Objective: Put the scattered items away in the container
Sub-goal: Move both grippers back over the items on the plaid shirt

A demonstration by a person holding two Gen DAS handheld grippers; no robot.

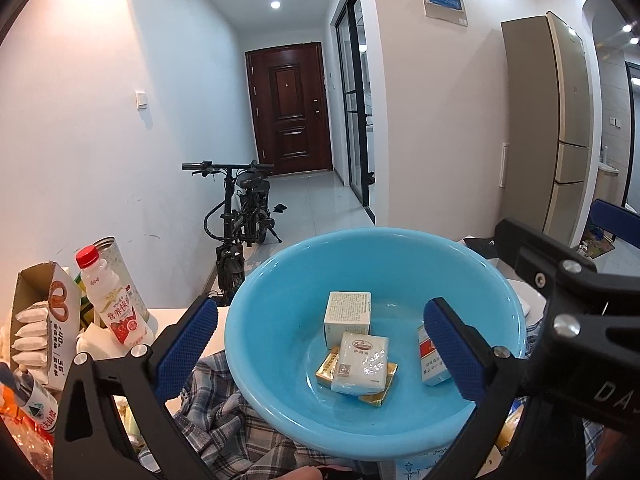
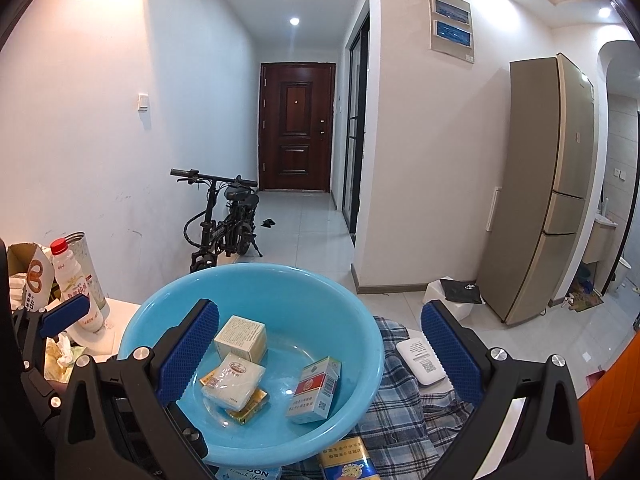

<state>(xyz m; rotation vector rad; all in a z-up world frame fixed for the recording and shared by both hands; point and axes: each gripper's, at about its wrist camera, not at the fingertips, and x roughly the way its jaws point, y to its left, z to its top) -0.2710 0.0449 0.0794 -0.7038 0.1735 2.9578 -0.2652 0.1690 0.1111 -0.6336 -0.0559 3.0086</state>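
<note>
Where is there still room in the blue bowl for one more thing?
The blue bowl has bare floor at the back right, behind the red-and-white box and right of the cream box. The front left is crowded: the tissue pack lies on the gold packet.

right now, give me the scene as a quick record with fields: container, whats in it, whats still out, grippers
container: blue basin on a plaid cloth
inside: white box, tissue pack lying on a gold packet, red and white carton
still out: white device on the cloth beside the basin; blue and yellow box near the front rim
left gripper: open, empty
right gripper: open, empty
</note>
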